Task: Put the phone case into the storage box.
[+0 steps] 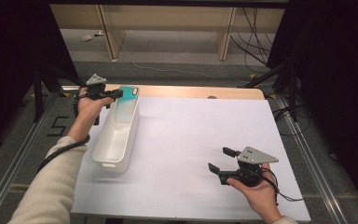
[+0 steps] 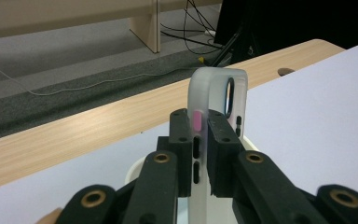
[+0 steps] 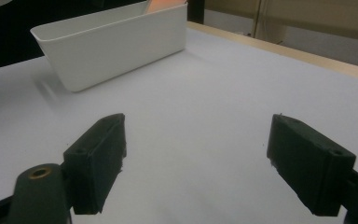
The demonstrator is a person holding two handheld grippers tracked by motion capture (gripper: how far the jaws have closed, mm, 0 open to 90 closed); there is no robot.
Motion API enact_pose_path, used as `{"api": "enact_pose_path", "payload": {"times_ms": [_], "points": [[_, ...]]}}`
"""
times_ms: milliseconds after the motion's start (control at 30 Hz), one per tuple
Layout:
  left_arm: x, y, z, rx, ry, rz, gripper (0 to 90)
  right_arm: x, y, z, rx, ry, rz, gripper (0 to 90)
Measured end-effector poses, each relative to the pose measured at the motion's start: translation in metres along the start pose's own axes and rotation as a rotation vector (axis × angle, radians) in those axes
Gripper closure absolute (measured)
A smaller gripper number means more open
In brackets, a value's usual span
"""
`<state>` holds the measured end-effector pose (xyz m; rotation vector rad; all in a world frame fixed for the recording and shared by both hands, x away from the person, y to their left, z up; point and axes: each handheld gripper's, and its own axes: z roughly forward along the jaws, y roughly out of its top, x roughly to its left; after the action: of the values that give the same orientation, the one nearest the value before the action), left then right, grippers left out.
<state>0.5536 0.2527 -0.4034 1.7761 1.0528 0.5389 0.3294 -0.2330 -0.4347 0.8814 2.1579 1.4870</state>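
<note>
White tabletop [image 1: 191,140], with a long white plastic bin [image 1: 116,135] at its left.
Left gripper [image 1: 114,94] clamps a translucent teal phone case [image 1: 129,92] over the bin's far end; right gripper [image 1: 221,161] hovers spread, holding nothing.

Even overhead light, bright white table [image 1: 191,140] without glare, dark surroundings, faint soft shadows beside the tub [image 3: 116,44], near tongs slightly blurred.

High view looks down; gripper views skim the shared white bin [image 1: 116,135].
</note>
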Motion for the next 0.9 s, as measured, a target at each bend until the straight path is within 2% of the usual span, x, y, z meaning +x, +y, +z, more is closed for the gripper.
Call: {"api": "enact_pose_path", "payload": {"times_ms": [33,133,200,233,267,333,367,400,600,633,667,700,733,800,900], "points": [[0.0,-0.001,0.0,-0.001,0.0,-0.001,81.6,0.001,0.0,-0.001,0.02,0.009,0.021,20.8],[0.002,-0.002,0.001,-0.006,0.001,-0.005,81.5,0.001,0.0,0.0,0.016,0.001,0.01,20.8],[0.002,-0.003,0.001,-0.007,0.003,-0.003,81.4,0.0,0.001,-0.002,0.037,-0.007,-0.001,20.8],[0.002,-0.003,0.001,-0.007,0.002,-0.003,81.4,0.0,0.001,-0.002,0.036,-0.007,0.0,20.8],[0.002,-0.004,0.001,-0.008,0.002,-0.005,81.4,0.0,0.0,0.001,0.0,0.004,0.007,20.8],[0.003,-0.004,0.001,-0.01,0.002,-0.004,81.3,0.0,0.0,0.001,0.0,0.004,0.007,20.8],[0.003,-0.005,0.001,-0.01,0.003,-0.005,81.3,0.0,0.001,-0.002,0.035,-0.008,0.001,20.8],[0.003,-0.005,0.001,-0.01,0.004,-0.005,81.2,0.001,0.001,-0.002,0.05,0.002,0.012,20.8],[0.005,-0.009,0.002,-0.01,0.008,-0.007,80.4,0.001,0.001,-0.002,0.048,0.002,0.013,20.8],[0.005,-0.009,0.003,-0.01,0.009,-0.011,80.2,0.001,0.0,-0.001,0.033,0.008,0.025,20.8],[0.005,-0.01,0.003,-0.011,0.009,-0.016,80.0,0.001,0.001,-0.002,0.053,0.007,0.021,20.8],[0.006,-0.011,0.004,-0.008,0.012,-0.012,79.7,0.001,0.001,-0.002,0.051,0.007,0.017,20.8],[0.006,-0.011,0.004,-0.007,0.015,-0.005,79.3,0.001,0.0,0.0,0.025,0.01,0.012,20.8],[0.006,-0.013,0.004,-0.005,0.02,0.001,78.9,0.0,-0.001,0.0,0.026,0.008,0.001,20.8],[0.006,-0.012,0.005,0.0,0.022,0.002,78.6,0.001,0.0,-0.001,0.024,0.008,0.02,20.8]]}}
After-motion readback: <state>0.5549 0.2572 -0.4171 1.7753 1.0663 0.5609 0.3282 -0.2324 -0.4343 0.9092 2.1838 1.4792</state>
